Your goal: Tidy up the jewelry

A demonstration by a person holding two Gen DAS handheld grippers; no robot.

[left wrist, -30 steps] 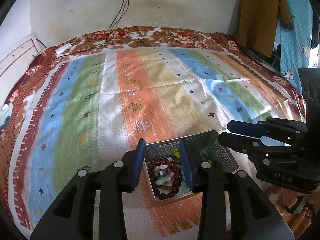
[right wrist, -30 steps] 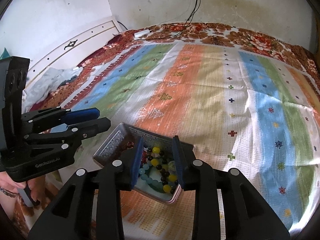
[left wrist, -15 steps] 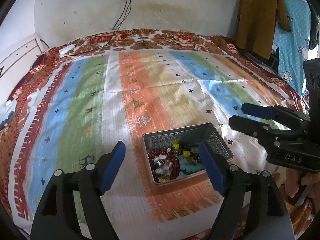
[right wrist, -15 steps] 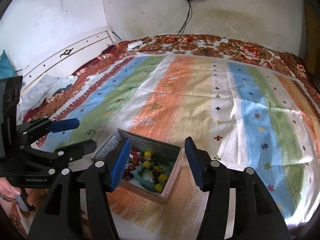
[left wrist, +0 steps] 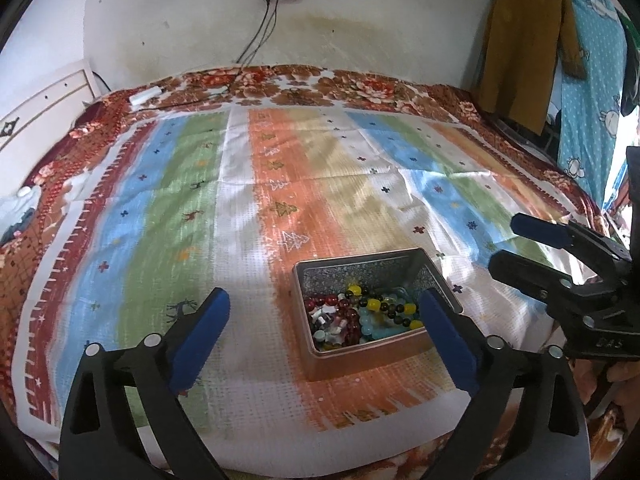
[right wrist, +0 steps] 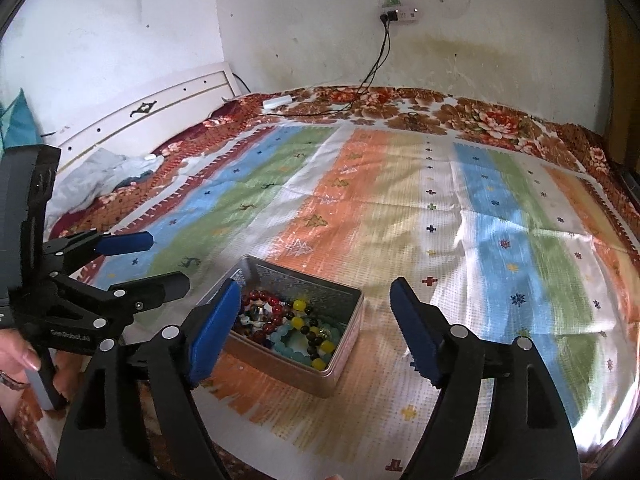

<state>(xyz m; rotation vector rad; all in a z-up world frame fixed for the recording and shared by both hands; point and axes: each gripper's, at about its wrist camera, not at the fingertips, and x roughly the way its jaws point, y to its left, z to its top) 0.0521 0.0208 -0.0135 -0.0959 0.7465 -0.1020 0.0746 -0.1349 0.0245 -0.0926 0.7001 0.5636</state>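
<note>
A metal tin [left wrist: 332, 274] sits on the striped bedspread near the front edge. It holds bead bracelets [left wrist: 362, 312]: dark red, yellow with black, and pale blue. The tin [right wrist: 316, 286] and beads [right wrist: 292, 320] also show in the right wrist view. My left gripper [left wrist: 324, 320] is open wide and empty, held above and in front of the tin. My right gripper [right wrist: 316, 316] is open wide and empty, just right of the tin. Each gripper shows in the other's view: the right [left wrist: 536, 248], the left [right wrist: 140, 260].
The striped cloth [left wrist: 280, 184] covers a bed with a floral blanket [left wrist: 320, 88] beneath. A white headboard [right wrist: 160, 108] stands at the left. Charger cables [left wrist: 256, 40] hang from a wall socket. Clothes [left wrist: 520, 40] hang at the right.
Both grippers have opened from nearly shut to wide open and pulled back and up from the tin. The beads stay in the tin.
</note>
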